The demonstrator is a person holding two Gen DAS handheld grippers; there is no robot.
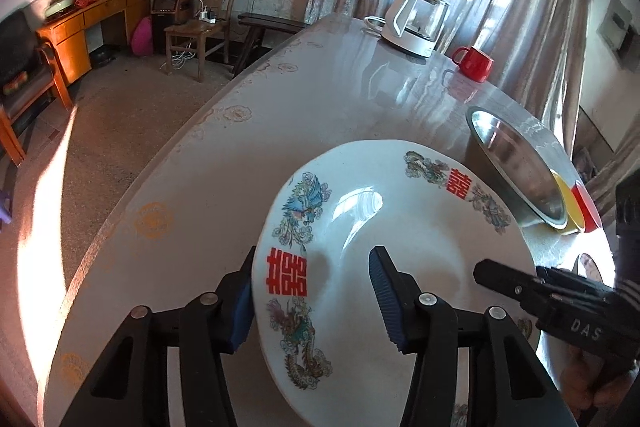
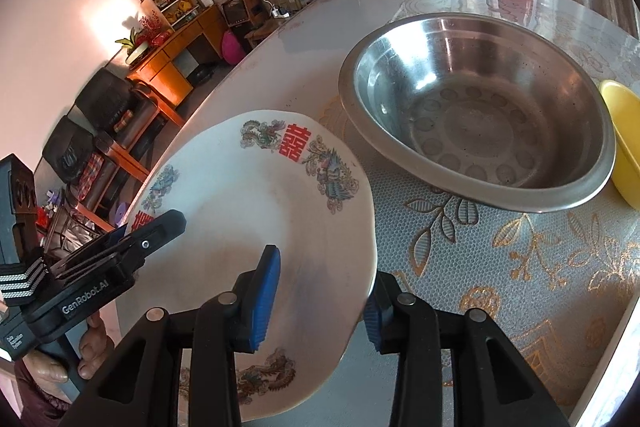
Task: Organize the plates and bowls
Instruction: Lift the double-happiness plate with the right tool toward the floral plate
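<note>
A white plate [image 1: 400, 267] with red characters and phoenix prints is held above the table by both grippers. My left gripper [image 1: 316, 303] straddles its left rim, one blue pad under it and one on top; it also shows in the right wrist view [image 2: 132, 239]. My right gripper [image 2: 320, 295] straddles the plate's [image 2: 256, 211] right rim the same way; its black finger shows in the left wrist view [image 1: 504, 277]. A steel bowl [image 2: 476, 107] sits just beyond the plate, with a yellow bowl [image 2: 624, 143] at its right. A red dish [image 1: 588, 207] sits behind the yellow one.
A white kettle [image 1: 416, 21] and a red mug [image 1: 474, 63] stand at the far end of the table [image 1: 224, 187]. The table's left edge drops to the floor, with chairs and a wooden desk [image 1: 84, 27] beyond.
</note>
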